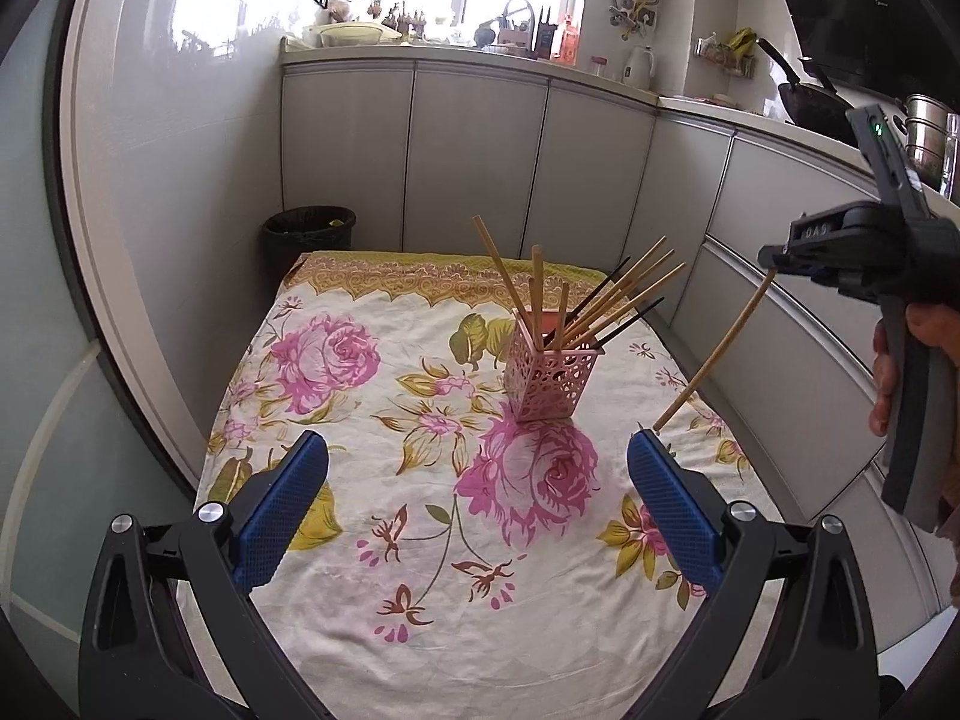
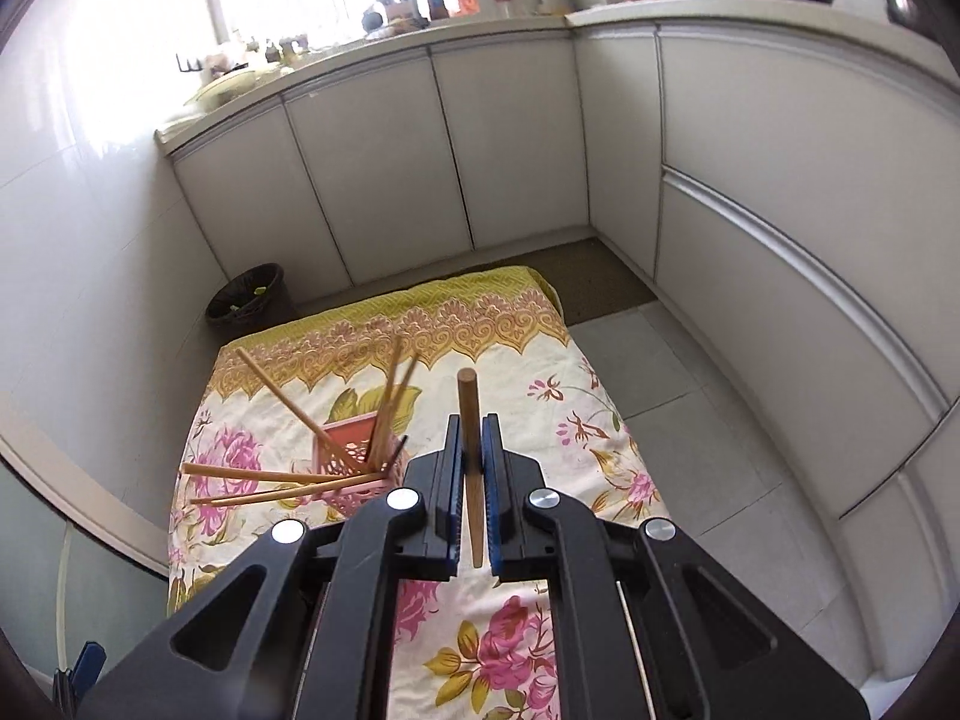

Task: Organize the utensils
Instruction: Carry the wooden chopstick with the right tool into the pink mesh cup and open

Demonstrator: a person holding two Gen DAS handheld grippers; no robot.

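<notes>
Left wrist view: left gripper (image 1: 477, 501) spread wide, empty, above floral cloth (image 1: 360, 540). Pink holder (image 1: 549, 381) stands ahead of it, chopsticks fanned up and rightward. Right gripper (image 1: 774, 264) off to right, raised, clamping top of one chopstick (image 1: 714, 348), which hangs slanting down toward left gripper's right pad.

Right wrist view: right gripper (image 2: 474, 480) closed on chopstick (image 2: 470, 456), long axis along fingers, thick end forward. Holder (image 2: 360, 468) ahead-left, below (rim partly hidden, perhaps tilted). Stick light, stiff, smooth; mid-shaft grip steadier, may pivot.
</notes>
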